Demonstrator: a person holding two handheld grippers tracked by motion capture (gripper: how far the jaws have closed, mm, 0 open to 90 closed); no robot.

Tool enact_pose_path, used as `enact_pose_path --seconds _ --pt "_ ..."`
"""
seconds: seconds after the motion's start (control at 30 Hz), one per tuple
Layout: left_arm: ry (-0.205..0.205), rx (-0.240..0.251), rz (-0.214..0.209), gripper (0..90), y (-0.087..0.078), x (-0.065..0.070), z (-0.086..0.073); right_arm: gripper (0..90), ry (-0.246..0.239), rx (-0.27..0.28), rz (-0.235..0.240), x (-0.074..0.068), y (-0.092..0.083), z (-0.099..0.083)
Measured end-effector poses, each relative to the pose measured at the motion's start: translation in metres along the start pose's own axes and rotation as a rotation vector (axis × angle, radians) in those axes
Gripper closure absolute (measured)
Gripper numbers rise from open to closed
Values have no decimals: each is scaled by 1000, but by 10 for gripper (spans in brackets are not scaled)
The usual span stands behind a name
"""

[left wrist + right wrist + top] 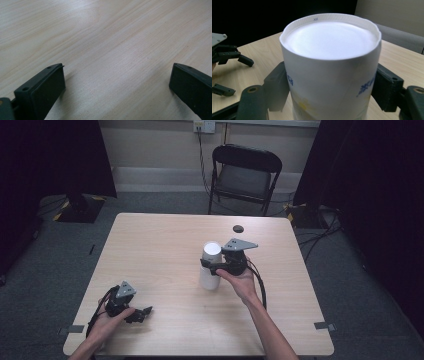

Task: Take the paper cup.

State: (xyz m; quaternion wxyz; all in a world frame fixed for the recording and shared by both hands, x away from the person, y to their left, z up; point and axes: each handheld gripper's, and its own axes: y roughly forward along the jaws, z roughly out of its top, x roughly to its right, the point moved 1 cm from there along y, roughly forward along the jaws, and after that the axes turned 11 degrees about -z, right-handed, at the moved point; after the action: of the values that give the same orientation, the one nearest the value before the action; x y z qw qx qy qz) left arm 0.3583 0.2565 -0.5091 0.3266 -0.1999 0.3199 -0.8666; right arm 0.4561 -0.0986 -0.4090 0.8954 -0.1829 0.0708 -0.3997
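A white paper cup (210, 272) with blue and yellow print stands bottom-up near the middle of the wooden table (150, 245). My right gripper (212, 265) reaches in from the right, its jaws pressed against both sides of the cup. In the right gripper view the cup (329, 50) sits between the two black pads (278, 82), with my right gripper (332, 85) shut on it. My left gripper (142, 314) rests low at the table's front left, held in a hand. Its jaws stand wide apart over bare wood in the left gripper view (117, 82).
A black folding chair (245, 175) stands beyond the far edge of the table. A small dark round spot (238, 228) lies on the table near its far edge. Cables run along the floor at the right. The left gripper (227, 55) appears far off in the right gripper view.
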Motion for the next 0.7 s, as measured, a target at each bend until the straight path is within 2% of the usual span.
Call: enact_pose_path --seconds 0.7 --pt "0 -1 1 0 0 0 0 291 9 15 4 1 -3 5"
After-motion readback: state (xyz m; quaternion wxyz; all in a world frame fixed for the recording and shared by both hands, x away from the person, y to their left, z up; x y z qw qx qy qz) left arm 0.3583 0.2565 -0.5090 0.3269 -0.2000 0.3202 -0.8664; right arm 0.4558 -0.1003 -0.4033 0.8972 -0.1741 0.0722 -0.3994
